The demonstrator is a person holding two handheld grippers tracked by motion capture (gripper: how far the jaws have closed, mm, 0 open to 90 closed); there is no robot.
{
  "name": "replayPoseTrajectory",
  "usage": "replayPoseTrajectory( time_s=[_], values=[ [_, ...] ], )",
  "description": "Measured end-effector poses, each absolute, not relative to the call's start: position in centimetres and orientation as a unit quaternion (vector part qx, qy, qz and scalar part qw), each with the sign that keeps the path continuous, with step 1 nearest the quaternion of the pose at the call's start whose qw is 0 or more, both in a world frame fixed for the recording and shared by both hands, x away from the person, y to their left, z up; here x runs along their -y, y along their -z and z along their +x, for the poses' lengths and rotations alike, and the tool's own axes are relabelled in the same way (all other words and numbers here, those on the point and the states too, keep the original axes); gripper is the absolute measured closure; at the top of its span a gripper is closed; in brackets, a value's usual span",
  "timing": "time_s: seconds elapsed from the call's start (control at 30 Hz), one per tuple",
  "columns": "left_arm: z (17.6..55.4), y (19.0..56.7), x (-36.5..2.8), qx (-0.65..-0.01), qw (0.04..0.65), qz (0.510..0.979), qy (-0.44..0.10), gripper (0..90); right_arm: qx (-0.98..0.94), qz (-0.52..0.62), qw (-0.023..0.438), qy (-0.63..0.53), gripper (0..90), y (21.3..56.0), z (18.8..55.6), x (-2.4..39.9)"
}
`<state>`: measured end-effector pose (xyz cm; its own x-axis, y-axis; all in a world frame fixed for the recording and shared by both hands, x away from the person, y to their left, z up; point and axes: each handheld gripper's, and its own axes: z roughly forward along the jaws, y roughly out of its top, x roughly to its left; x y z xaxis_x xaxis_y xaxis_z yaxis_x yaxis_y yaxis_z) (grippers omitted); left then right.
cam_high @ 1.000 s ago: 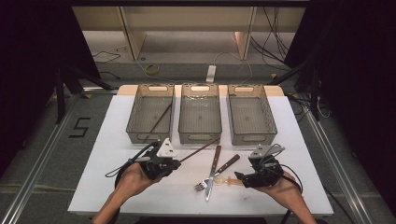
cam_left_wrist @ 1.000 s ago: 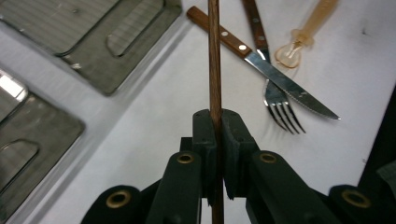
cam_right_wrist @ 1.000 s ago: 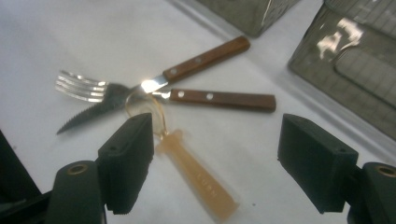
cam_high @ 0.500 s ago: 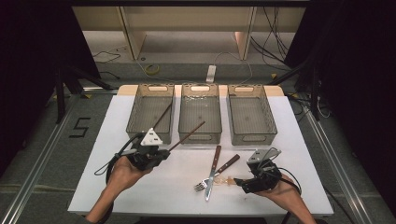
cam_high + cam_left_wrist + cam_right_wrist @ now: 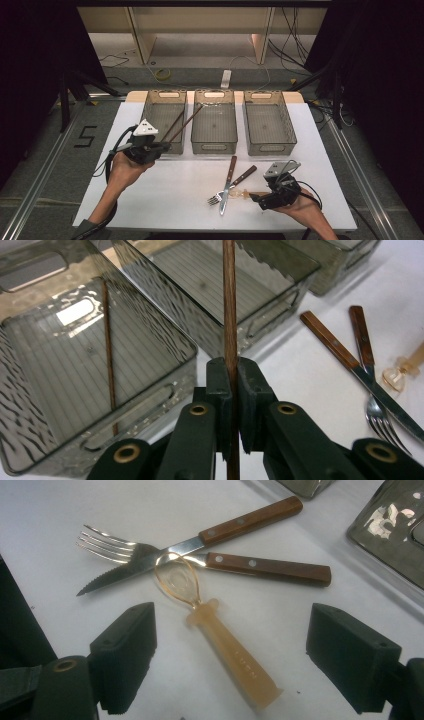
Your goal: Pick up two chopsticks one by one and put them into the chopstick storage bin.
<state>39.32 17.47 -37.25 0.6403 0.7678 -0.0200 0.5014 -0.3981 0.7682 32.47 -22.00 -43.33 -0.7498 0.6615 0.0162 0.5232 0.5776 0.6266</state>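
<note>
— Chopstick [image 5: 229,315] clamped in the left gripper [image 5: 162,146]: where is it sitting?

— The jaws are pinching it tight near its lower end, and the brown stick is slanting up from them over the near right corner of the left bin [image 5: 163,121], its far tip reaching toward the far rim of the middle bin [image 5: 215,127]. The hand [image 5: 122,167] holding that gripper is hovering over the table's left half, just in front of the left bin.

— Anything already in that bin?

— A second chopstick [image 5: 108,360] is lying inside it, leaning along the floor toward the far wall.

— And the right gripper [image 5: 227,655]?

— Its jaws have just been opening and are standing wide apart, gripping nothing. A translucent amber spoon [image 5: 225,645] is lying on the white table [image 5: 165,200] between them, untouched, near the front right edge.

— Beyond that?

— The spoon's bowl is resting on a wooden-handled knife [image 5: 200,542] crossing a fork [image 5: 210,560]. The right bin [image 5: 267,125] is standing at the far right.
</note>
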Motion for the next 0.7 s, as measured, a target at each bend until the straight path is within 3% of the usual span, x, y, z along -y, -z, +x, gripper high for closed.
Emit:
replayPoseTrajectory(
  time_s=[0.7],
  values=[
    [45.1, 36.2, -19.7, -0.463, 0.403, 0.767, -0.187, 84.9, -0.883, 0.334, 0.108, -0.311, 20.9, 43.4, 32.2, 22.1]
  ],
)
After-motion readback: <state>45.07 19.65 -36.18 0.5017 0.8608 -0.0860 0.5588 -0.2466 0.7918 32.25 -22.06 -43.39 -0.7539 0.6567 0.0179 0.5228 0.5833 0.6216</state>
